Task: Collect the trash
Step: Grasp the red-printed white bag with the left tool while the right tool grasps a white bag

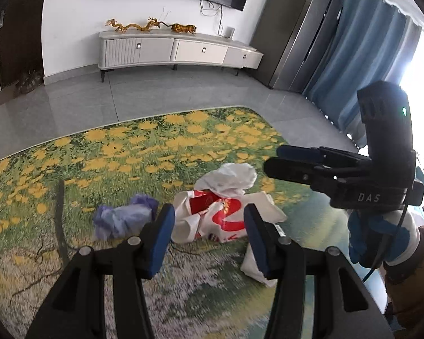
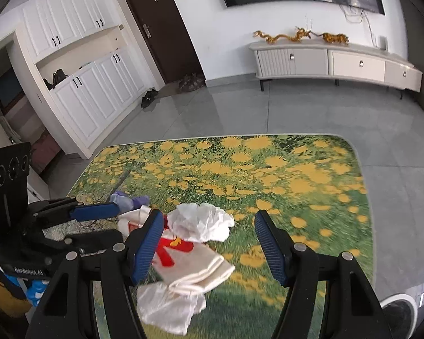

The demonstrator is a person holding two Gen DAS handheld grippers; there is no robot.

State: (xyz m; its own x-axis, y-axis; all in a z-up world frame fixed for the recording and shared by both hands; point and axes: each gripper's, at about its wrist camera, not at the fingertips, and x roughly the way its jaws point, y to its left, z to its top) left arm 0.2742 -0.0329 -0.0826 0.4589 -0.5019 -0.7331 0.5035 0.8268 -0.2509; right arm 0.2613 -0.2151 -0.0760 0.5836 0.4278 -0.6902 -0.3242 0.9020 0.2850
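Note:
A red-and-white plastic bag [image 1: 217, 217] lies on the flower-print table [image 1: 127, 147]. A crumpled white wrapper [image 1: 231, 179] rests on its far edge. A crumpled purple bag [image 1: 124, 217] lies to its left, and a white plastic piece [image 1: 253, 265] lies near its right. My left gripper [image 1: 209, 240] is open and empty, hovering just before the red-and-white bag. My right gripper [image 2: 209, 247] is open and empty above the red-and-white bag [image 2: 183, 257] and the white wrapper [image 2: 200, 221]. The purple bag [image 2: 127, 200] and the white piece [image 2: 169, 308] show there too. Each gripper shows in the other's view.
A white TV cabinet [image 1: 178, 50] with gold figurines stands against the far wall under a wall TV. Blue curtains [image 1: 361, 65] hang at the right. White cupboards [image 2: 79, 79] and a dark door [image 2: 161, 28] stand at the left. The floor around is grey tile.

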